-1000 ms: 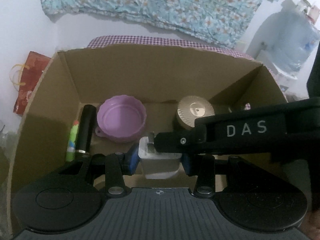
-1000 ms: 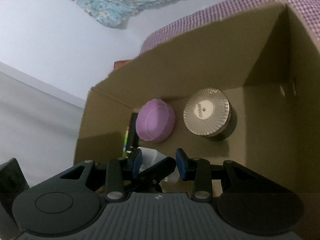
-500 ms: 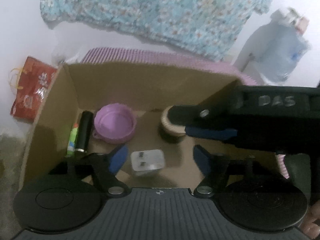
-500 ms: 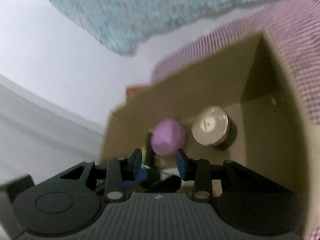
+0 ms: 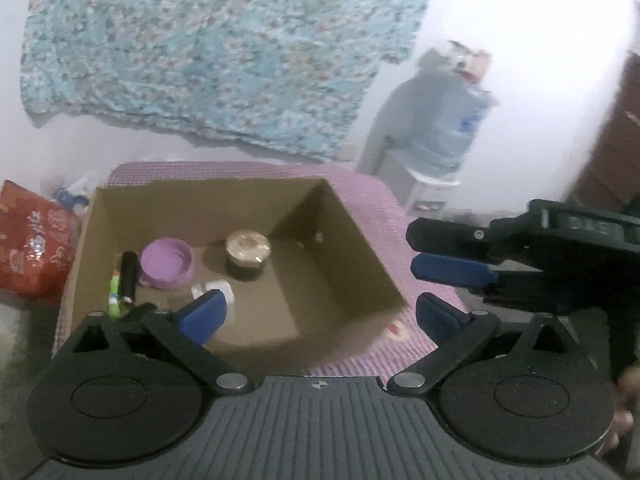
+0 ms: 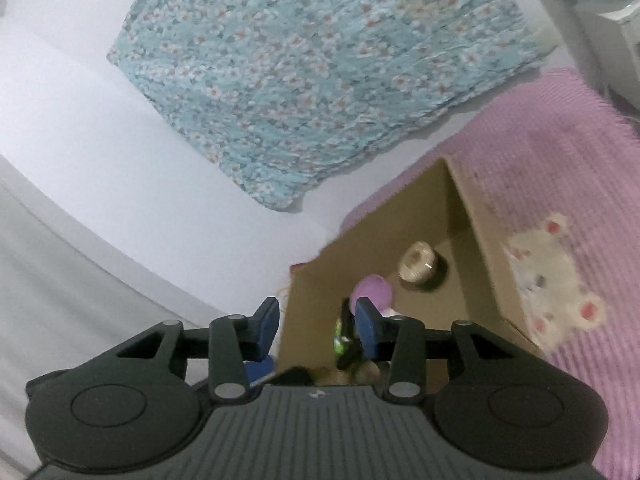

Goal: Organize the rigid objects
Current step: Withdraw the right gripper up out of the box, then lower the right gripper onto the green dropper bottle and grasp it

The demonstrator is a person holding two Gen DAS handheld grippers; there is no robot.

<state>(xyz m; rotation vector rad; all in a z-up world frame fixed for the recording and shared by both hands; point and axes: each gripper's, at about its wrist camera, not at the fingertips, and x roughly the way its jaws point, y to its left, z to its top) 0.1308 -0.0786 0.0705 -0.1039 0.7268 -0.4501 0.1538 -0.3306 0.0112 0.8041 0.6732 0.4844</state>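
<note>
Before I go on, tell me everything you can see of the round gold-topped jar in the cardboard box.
The round gold-topped jar stands upright on the floor of the open brown cardboard box, near the back wall and roughly midway across it. Its lid is pale gold, shiny and ridged around the rim; the body below looks dark. It sits just right of the purple plastic bowl, apart from it. Nothing touches it apart from the box floor. The right wrist view shows it blurred.

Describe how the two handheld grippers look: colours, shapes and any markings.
Both look alike. The left gripper has a ribbed dark grey body, two round black discs at its sides, and black linkage arms with silver pivot pins carrying blue pads. The right gripper has the same build; seen from the side in the left wrist view, its black housing bears pale lettering, too blurred to read.
</note>
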